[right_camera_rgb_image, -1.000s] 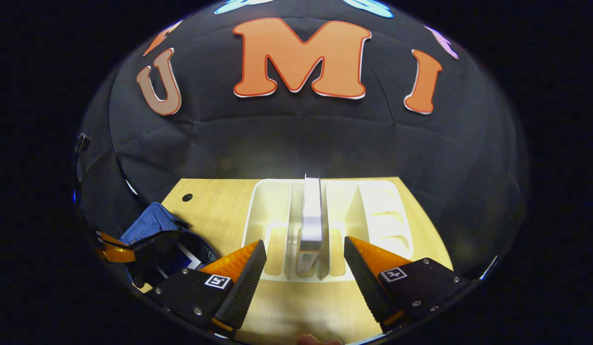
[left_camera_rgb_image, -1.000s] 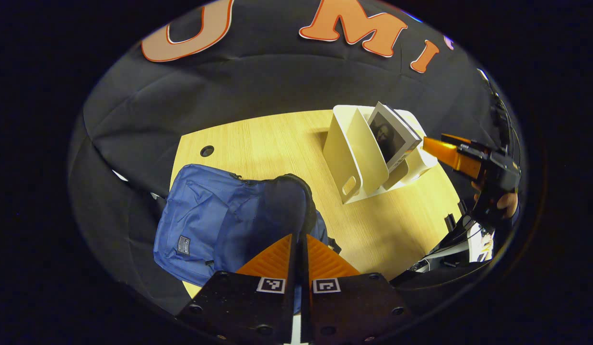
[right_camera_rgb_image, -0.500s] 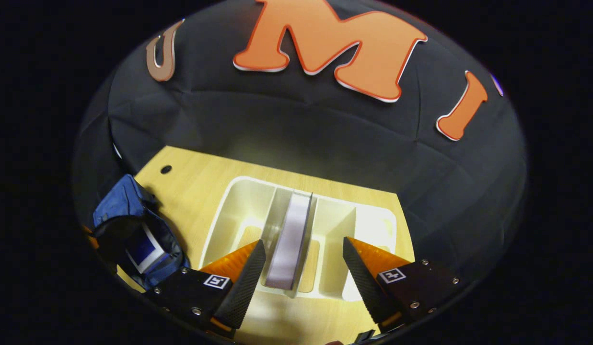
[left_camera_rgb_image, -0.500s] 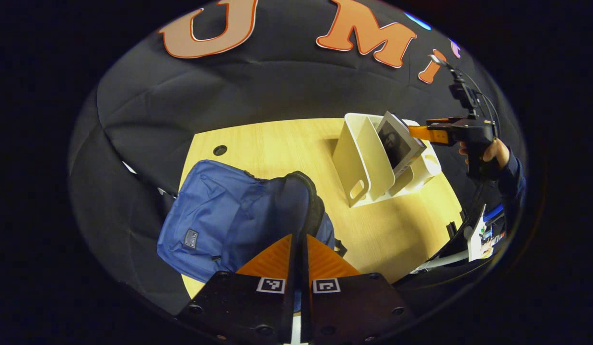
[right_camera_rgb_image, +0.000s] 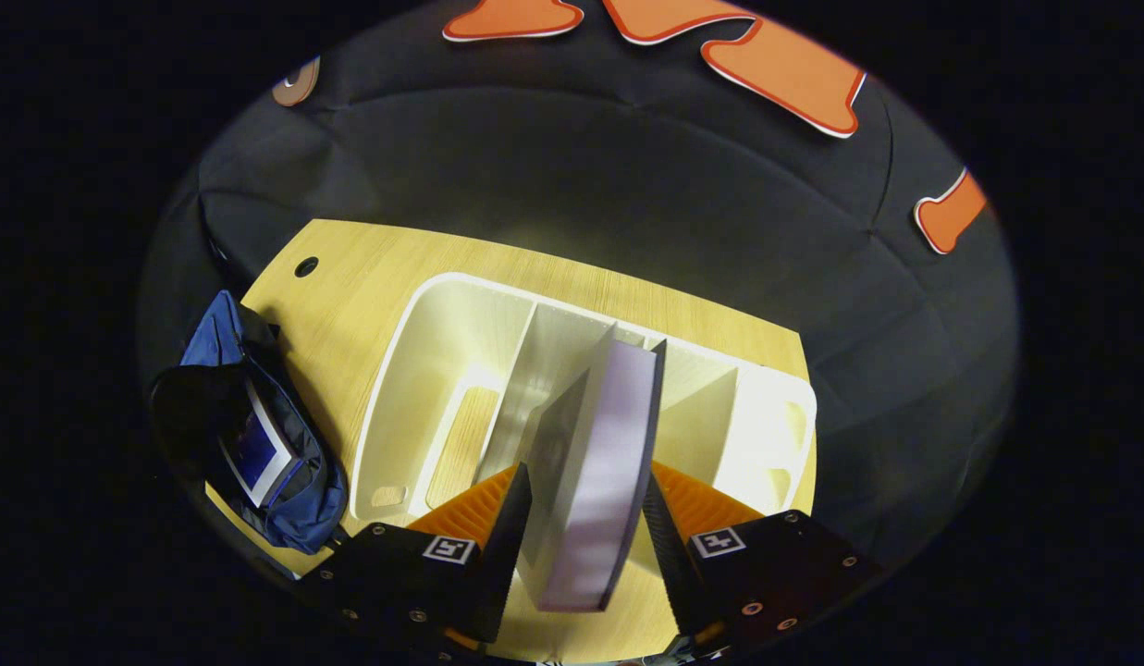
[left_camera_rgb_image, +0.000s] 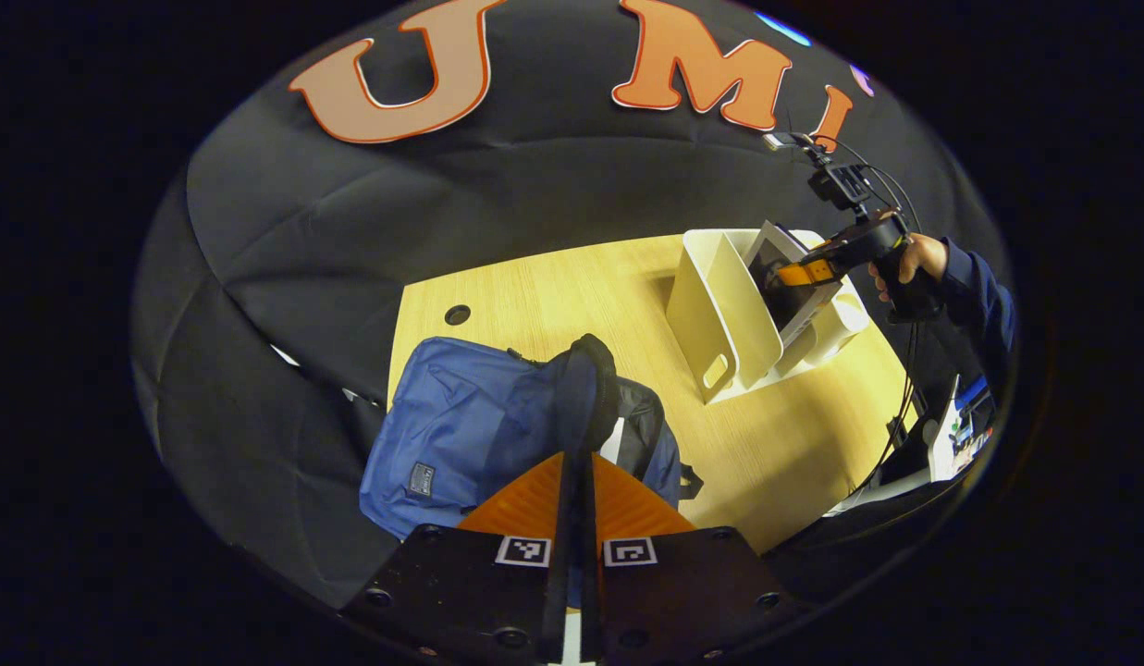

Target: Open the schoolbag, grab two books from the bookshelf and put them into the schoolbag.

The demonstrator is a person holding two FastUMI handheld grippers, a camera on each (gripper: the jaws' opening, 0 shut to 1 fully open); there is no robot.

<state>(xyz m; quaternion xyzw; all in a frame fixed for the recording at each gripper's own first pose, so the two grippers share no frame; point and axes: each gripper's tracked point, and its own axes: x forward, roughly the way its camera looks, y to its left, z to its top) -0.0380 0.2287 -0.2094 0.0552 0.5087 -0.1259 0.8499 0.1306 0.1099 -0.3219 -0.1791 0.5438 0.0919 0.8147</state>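
My right tongs (right_camera_rgb_image: 581, 518) sit around a book (right_camera_rgb_image: 599, 472) standing in the middle slot of the white bookshelf (right_camera_rgb_image: 414, 370); I cannot tell whether both fingers press it. My left tongs (left_camera_rgb_image: 576, 490) are clenched on the flap of the blue schoolbag (left_camera_rgb_image: 461, 425), which lies open on the counter (left_camera_rgb_image: 553, 296) with 1 book (right_camera_rgb_image: 257, 453) inside.

Recording booth – black cloth wall (left_camera_rgb_image: 498, 203) behind wooden desk (left_camera_rgb_image: 553, 287) (cable hole (left_camera_rgb_image: 457, 314)).
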